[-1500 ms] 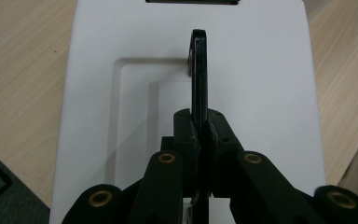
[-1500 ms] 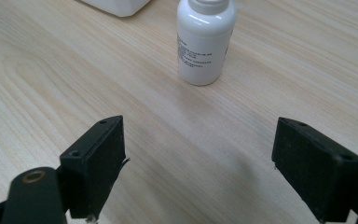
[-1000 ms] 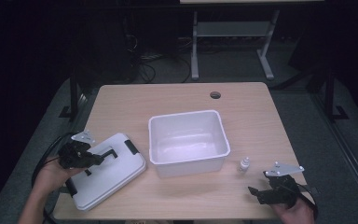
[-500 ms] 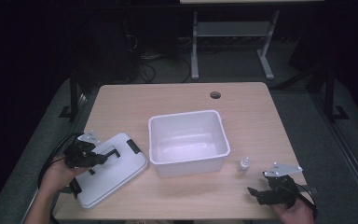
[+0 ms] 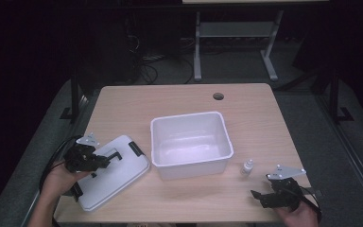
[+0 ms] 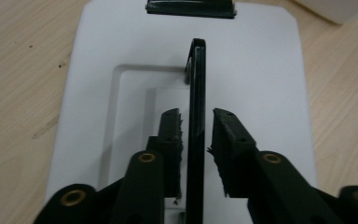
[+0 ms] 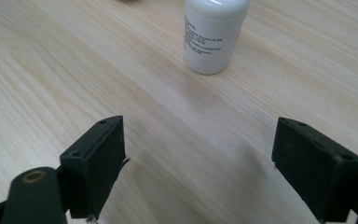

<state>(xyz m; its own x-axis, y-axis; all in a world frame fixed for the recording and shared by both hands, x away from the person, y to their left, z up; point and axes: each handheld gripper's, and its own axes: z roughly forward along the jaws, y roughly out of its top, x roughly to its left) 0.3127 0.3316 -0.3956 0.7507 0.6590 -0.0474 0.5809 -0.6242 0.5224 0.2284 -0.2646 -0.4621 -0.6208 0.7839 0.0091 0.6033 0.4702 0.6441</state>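
One lid, one tub, one bottle – left gripper fingers nearly shut astride the lid handle; right gripper fingers wide, empty, bottle ahead.

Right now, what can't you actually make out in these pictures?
- Small bottle: top cut off by the right gripper view's edge; label print too small to read.
- Lid handle: the left gripper's pads flank it; whether they touch is unclear.
- Lid: its underside is hidden.
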